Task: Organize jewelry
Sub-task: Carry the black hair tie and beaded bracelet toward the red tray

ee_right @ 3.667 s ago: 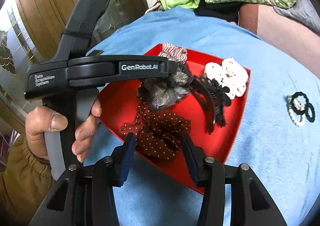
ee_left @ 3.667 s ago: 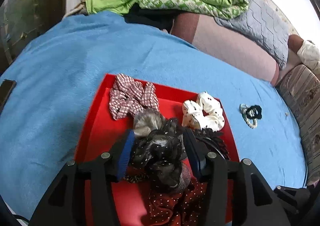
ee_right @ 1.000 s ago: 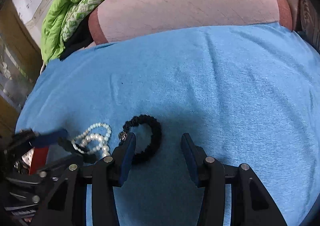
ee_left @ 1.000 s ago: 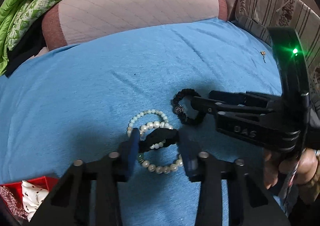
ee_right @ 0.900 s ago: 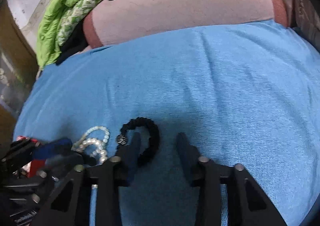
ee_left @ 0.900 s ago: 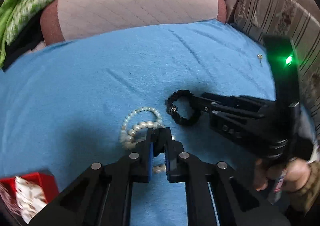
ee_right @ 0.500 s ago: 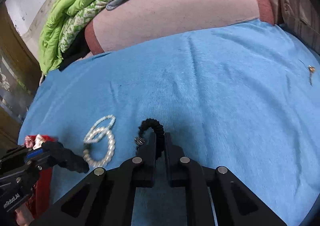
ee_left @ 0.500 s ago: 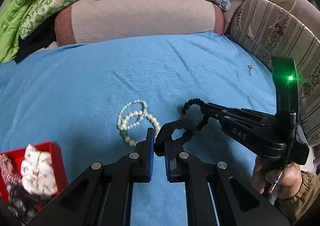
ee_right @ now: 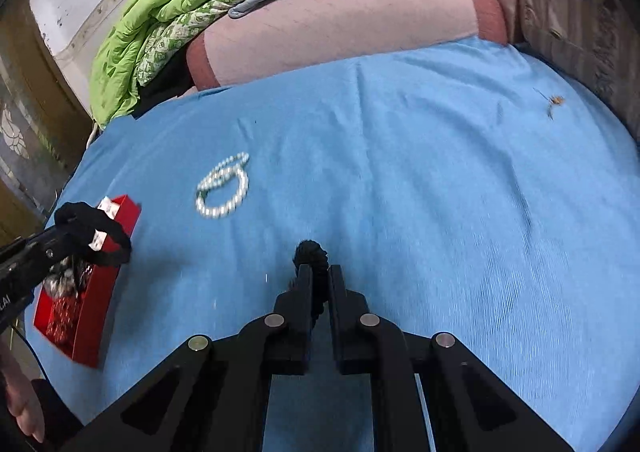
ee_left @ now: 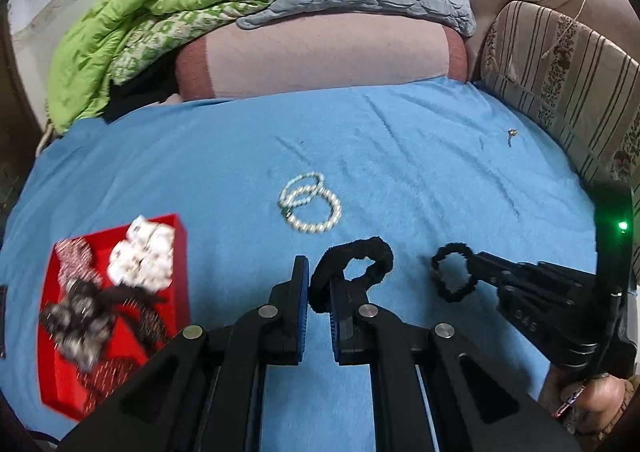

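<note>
With each gripper's jaws pinching a black band, the left gripper (ee_left: 316,284) and right gripper (ee_right: 318,280) look mid-carry toward the red tray (ee_left: 181,252), leaving the pearl bracelets (ee_left: 310,201) just beyond it for later.

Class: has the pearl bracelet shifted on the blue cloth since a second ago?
Cannot tell: the pearl bracelet lies on the blue cloth; both cameras moved.

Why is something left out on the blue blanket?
The pearl bracelets lie loose on the blue blanket, outside the red tray that holds the hair ties. A tiny gold piece also sits alone near the far edge; it is too small to identify.
</note>
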A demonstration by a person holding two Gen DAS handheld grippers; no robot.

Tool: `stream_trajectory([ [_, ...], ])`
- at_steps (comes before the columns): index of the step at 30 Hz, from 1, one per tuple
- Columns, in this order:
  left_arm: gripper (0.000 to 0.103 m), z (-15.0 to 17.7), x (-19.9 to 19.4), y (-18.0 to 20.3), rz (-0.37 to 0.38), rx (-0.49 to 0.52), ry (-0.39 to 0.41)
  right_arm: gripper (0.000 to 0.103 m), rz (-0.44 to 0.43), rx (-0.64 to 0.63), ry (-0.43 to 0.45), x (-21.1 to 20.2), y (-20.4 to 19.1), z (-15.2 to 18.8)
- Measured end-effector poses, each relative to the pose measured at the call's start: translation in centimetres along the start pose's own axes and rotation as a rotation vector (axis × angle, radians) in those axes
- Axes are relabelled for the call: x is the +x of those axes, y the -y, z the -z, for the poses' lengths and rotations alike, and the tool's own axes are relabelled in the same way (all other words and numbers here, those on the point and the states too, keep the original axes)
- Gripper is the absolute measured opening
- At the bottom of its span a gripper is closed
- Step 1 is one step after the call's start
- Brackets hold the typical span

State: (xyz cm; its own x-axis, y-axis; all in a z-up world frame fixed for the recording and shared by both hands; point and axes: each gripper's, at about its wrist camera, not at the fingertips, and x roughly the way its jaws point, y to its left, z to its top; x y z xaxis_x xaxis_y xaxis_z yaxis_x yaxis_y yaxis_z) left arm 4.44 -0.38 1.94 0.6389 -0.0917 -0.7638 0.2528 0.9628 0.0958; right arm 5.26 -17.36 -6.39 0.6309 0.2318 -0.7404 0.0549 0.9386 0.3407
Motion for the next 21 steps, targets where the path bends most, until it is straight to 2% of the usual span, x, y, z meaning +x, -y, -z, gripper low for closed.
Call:
stream_trajectory([
  [11,0.009,3.9,-2.4,-0.3,-0.061,-0.046,-0.02,0.009,0.026,-0.061,0.022,-2.2,-2.1,4.0],
  [21,0.009,5.6,-3.7,-1.3,-0.119,-0.065,-0.019,0.009,0.017,-0.104,0.051,-3.7,-3.4,5.6],
])
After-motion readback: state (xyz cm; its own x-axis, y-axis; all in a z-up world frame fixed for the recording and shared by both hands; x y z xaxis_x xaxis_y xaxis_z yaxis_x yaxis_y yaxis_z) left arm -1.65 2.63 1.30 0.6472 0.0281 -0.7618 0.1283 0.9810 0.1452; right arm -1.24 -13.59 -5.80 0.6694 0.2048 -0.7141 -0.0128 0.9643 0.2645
